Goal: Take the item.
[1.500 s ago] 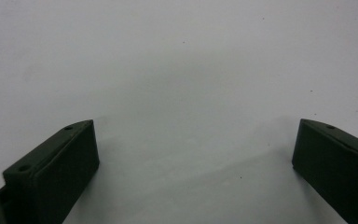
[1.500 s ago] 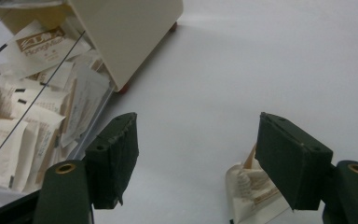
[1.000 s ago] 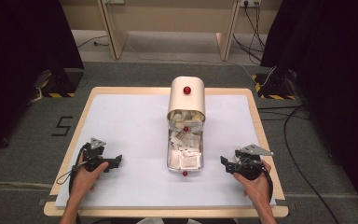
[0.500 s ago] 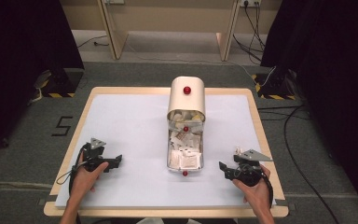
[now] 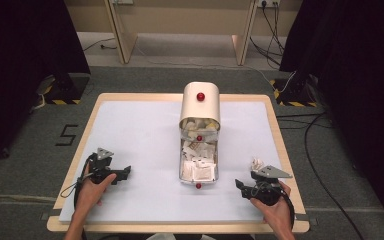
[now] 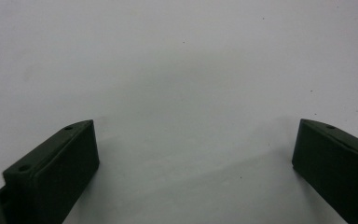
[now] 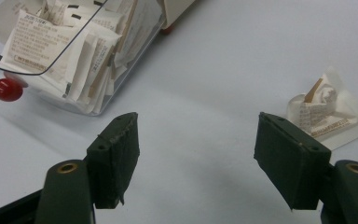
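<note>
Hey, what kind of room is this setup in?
Probably a lab or recording studio, not a home: a wood-rimmed table with a pale blue top on grey carpet, black curtains on both sides, and yellow-and-black hazard-taped stand bases with loose cables.

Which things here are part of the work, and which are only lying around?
Likely in use: clear box of paper packets, loose packet, left gripper, right gripper, both open.
Just around: cream cover, floor cables.
</note>
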Tool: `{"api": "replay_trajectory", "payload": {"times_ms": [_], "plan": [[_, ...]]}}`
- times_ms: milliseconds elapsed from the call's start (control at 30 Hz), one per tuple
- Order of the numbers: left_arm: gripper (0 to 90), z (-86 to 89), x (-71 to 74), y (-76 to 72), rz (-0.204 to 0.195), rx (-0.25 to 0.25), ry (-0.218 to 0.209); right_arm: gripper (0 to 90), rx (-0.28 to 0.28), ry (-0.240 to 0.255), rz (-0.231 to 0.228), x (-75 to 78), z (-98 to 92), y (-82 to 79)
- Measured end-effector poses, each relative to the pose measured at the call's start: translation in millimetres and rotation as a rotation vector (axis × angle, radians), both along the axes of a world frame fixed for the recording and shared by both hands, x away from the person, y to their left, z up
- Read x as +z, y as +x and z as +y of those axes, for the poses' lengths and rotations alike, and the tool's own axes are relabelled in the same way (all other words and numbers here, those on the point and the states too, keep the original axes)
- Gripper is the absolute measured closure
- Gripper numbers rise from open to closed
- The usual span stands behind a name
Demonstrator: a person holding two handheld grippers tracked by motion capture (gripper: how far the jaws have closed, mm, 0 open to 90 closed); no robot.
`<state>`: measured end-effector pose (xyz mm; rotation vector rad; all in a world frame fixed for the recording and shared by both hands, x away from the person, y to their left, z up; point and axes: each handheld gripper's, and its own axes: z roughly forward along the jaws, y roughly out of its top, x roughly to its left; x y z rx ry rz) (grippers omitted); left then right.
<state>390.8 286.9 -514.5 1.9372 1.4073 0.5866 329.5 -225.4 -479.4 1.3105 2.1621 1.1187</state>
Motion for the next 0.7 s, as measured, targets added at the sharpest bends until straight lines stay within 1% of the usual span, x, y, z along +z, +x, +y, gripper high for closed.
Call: {"api": "replay_trajectory", "payload": {"times_ms": [233, 500, 700], "plan": [[0.0, -0.2, -0.1, 0.0, -0.001, 0.001, -0.002, 31.2, 0.018, -0.008, 0.005, -2.3, 2.9, -5.9], [0.0, -0.2, 0.0, 0.0, -0.001, 0.001, -0.001, 31.2, 0.035, -0.01, 0.029, -6.0, 4.1, -12.5], [0.0, -0.2, -0.1, 0.0, -0.001, 0.002, 0.0, 30.4, 0.052, -0.026, 0.048, -11.2, 4.8, -17.3]]}}
